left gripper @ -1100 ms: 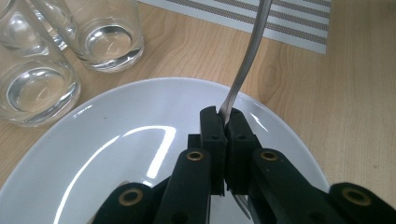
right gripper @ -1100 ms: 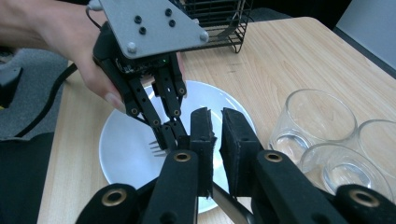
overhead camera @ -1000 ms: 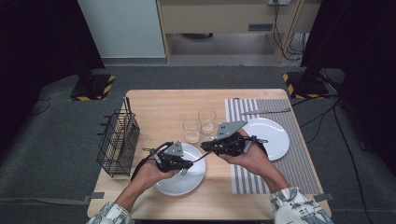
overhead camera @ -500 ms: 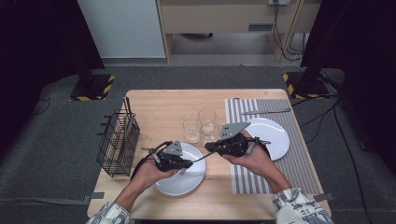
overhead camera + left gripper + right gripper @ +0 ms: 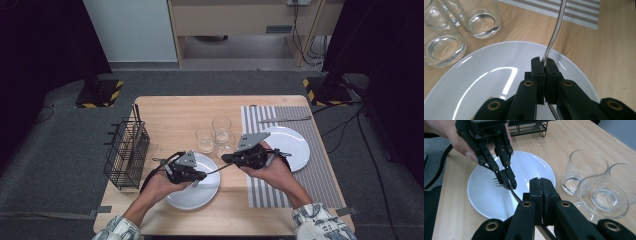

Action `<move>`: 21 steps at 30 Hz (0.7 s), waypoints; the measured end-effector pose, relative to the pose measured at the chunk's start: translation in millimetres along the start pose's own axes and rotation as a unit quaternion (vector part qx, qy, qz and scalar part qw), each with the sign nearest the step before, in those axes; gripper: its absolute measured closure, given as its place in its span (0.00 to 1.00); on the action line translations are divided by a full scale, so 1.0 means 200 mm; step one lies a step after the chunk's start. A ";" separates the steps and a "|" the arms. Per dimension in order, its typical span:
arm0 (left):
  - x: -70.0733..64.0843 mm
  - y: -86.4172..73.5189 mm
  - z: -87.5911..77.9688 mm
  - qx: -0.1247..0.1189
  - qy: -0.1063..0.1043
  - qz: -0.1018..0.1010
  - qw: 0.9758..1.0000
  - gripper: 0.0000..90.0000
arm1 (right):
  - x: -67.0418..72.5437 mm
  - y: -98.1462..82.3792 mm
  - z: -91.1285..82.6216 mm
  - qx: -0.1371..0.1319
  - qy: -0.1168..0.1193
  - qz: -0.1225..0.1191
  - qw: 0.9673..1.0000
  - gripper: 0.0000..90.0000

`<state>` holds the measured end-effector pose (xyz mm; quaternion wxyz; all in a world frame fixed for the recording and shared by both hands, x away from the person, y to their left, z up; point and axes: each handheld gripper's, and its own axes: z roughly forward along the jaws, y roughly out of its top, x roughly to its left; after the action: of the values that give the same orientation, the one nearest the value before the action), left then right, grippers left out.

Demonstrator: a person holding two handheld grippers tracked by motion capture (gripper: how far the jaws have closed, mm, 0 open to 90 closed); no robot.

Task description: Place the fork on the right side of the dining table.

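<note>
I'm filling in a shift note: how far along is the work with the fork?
Done: the fork is lifted clear above the near plate. In hand: the left gripper clamps its neck by the tines and the right gripper is shut on its handle. Left: one gripper must release, then the fork gets placed, perhaps in the wire basket.

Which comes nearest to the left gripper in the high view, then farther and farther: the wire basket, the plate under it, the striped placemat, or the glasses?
From the left gripper:
1. White plate, directly beneath it.
2. Glasses, just beyond it, toward the table's middle.
3. Wire basket, at the table's left edge.
4. Striped placemat, on the right side.
</note>
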<state>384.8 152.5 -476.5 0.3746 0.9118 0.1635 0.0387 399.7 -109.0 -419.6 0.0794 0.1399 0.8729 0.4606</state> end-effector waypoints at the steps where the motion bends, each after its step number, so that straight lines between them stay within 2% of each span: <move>1: 0.00 0.00 0.00 0.004 0.001 0.002 1.000 0.97 | 0.00 0.00 0.00 0.000 -0.001 0.000 1.000 0.99; 6: 0.01 -0.01 0.00 0.011 0.008 -0.004 1.000 0.97 | 0.01 0.03 -0.01 -0.008 -0.002 -0.006 1.000 1.00; 10: 0.02 -0.01 -0.01 0.010 0.011 -0.007 1.000 0.97 | 0.03 0.05 0.00 -0.002 0.002 -0.015 1.000 1.00; 14: 0.02 -0.02 -0.02 0.006 0.011 -0.009 1.000 0.97 | 0.03 0.03 0.02 0.007 -0.001 -0.016 1.000 1.00; 21: 0.03 -0.02 -0.03 0.009 0.010 -0.010 1.000 0.97 | 0.02 -0.01 0.04 0.006 -0.001 -0.007 1.000 1.00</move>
<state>387.1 162.1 -475.4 0.3649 0.9132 0.1762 0.0426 398.2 -103.7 -426.2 0.0824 0.1345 0.8767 0.4544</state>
